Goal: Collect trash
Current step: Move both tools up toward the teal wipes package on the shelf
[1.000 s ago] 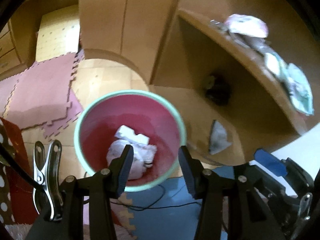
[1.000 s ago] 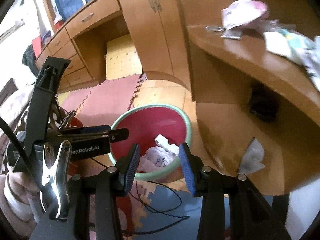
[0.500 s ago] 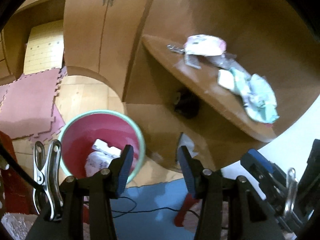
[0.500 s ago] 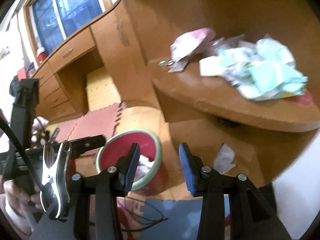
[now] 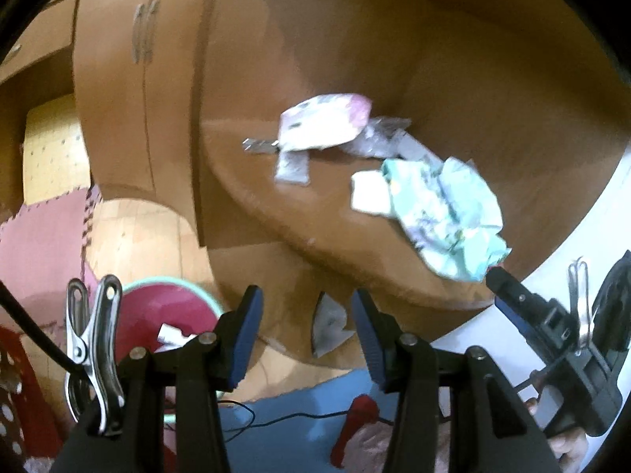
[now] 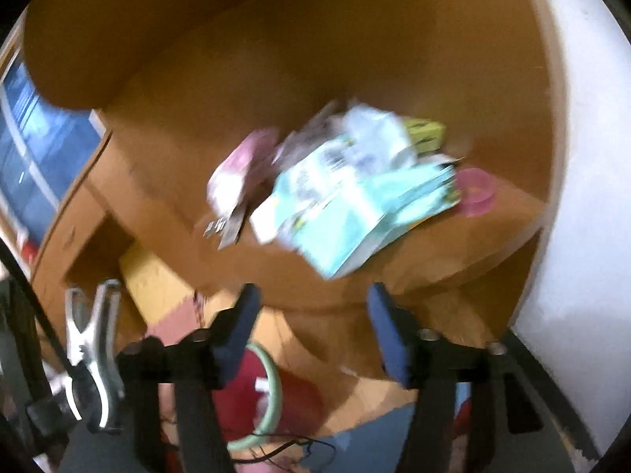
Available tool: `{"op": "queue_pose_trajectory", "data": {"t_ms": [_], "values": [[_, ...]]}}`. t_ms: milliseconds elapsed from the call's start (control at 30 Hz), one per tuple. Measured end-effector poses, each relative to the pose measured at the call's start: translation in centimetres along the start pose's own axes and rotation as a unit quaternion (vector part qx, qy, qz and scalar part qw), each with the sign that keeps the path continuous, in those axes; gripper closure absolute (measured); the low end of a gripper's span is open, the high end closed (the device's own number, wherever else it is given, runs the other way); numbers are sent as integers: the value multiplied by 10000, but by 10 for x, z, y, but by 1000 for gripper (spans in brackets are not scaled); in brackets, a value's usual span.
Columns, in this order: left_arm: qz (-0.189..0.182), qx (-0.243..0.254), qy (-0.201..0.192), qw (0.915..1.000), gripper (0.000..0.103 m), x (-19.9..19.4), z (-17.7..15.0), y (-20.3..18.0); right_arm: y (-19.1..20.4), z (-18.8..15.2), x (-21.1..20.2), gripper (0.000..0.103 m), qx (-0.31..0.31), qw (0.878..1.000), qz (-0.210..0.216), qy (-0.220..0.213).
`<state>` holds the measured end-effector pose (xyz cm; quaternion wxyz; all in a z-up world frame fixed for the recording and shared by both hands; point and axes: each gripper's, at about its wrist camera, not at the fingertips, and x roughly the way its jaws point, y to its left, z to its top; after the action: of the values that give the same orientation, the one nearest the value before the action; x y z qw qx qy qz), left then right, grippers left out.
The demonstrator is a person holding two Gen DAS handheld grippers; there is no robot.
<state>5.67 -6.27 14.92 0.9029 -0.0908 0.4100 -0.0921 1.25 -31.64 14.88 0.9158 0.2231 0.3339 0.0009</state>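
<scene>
Standing apart with nothing between them, the jaws of the left gripper [image 5: 305, 335] are part-open and empty. The right gripper [image 6: 311, 335] is empty too, and its jaws have just been opening wider, with only air between the blue pads. Just past the left gripper's fingers, down on the floor, sits the red bin [image 5: 165, 307] with its pale green rim, and some white crumpled paper [image 5: 171, 335] already lies inside it, so part of the collecting looks done. A loose scrap [image 5: 327, 325] rests in the space under the wooden shelf [image 5: 252, 181], still to be picked up. Farther off, on top of that shelf, the bulk of the trash remains: a pale blue-green wrapper pile [image 6: 355, 205], a pink and white packet [image 5: 323, 126], some greyish bits beside it, and a pink round thing [image 6: 477, 191] at the far end. Judging by this, most of the work is still ahead, and the shelf pile is likely next.
</scene>
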Motion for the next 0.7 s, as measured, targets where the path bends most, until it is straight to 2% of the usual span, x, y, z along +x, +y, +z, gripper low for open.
{"op": "queue_pose_trajectory", "data": {"t_ms": [133, 267, 400, 500, 633, 700], "values": [[-105, 81, -24, 9999, 54, 7, 17, -16, -13, 21, 4, 30, 534, 9983, -156, -145], [-190, 180, -58, 9996, 54, 10, 23, -26, -33, 41, 24, 30, 1103, 9922, -582, 31], [-144, 289, 12, 9995, 54, 20, 26, -32, -52, 48, 40, 30, 1879, 9811, -446, 125], [-155, 311, 80, 9994, 54, 27, 28, -33, -60, 48, 52, 30, 2198, 9752, -201, 181], [-155, 366, 154, 9991, 54, 37, 29, -35, -62, 50, 63, 30, 2135, 9767, 35, 230], [-183, 346, 209, 9990, 54, 42, 29, -34, -63, 52, 66, 36, 2070, 9778, 92, 308]]}}
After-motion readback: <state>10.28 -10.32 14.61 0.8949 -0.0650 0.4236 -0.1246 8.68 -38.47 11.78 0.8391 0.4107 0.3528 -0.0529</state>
